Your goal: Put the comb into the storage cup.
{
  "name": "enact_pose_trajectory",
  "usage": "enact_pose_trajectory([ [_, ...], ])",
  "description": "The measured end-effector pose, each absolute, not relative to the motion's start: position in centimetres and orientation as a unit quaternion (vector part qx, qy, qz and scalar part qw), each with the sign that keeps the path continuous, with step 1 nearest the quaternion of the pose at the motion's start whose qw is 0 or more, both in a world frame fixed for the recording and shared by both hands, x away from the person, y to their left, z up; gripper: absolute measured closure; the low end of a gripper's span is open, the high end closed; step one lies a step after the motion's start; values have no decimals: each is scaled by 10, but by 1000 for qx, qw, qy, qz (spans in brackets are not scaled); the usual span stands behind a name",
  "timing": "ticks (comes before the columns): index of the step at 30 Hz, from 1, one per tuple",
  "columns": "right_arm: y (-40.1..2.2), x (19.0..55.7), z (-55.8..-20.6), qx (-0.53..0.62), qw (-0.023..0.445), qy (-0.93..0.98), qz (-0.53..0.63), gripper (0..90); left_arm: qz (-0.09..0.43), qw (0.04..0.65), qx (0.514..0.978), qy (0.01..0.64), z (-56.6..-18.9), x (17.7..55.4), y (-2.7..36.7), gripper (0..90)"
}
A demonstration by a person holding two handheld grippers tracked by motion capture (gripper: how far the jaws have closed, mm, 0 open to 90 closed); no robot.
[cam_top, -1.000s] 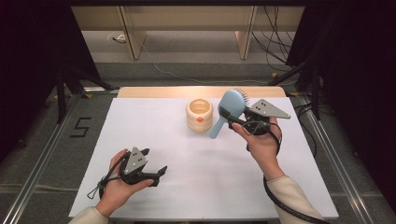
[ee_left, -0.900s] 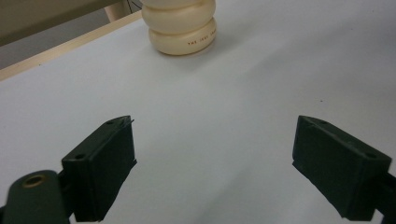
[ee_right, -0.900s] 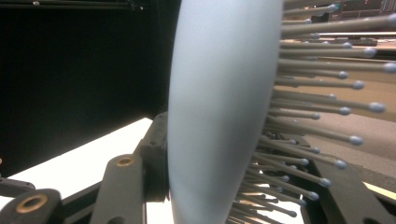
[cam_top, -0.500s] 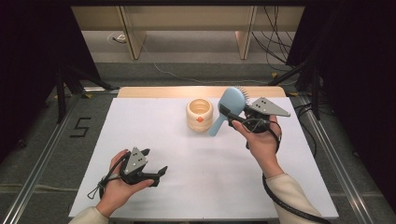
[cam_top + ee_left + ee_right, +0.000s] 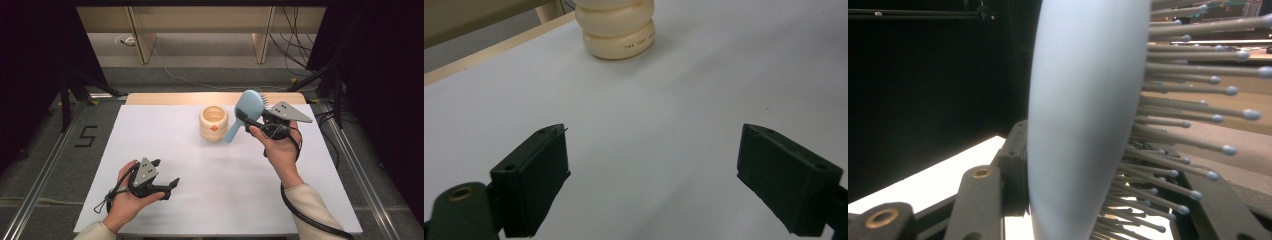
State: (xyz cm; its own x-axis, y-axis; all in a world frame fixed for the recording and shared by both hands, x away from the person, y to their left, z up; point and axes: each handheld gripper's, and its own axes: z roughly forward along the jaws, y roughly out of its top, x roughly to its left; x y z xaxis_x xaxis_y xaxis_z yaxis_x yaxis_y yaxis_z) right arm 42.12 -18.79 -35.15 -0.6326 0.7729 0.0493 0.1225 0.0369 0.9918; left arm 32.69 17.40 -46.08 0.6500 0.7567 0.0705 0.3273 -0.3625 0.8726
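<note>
The right tool [image 5: 250, 122] is clamped on the blue hairbrush [image 5: 246, 112], raised beside the cream cup [image 5: 214, 123]. To seat it well, tilt the handle down over the cup's mouth. The left tool [image 5: 165, 179] rests apart, empty, on the bench [image 5: 150, 130].

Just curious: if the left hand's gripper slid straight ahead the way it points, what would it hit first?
Probably the cream holder. The left gripper, fingers open, faces it across bare white table; the line may pass slightly right.
</note>
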Motion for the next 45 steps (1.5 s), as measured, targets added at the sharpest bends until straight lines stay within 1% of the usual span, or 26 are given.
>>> enact_pose_trajectory([
  [37, -183, 432, -336, 332, 280, 654, 620, 511, 240, 444, 790, 347, -461, 327, 175, 122],
  [45, -182, 434, -333, 333, 281, 652, 620, 511, 234, 456, 782, 356, -459, 327, 174, 126],
])
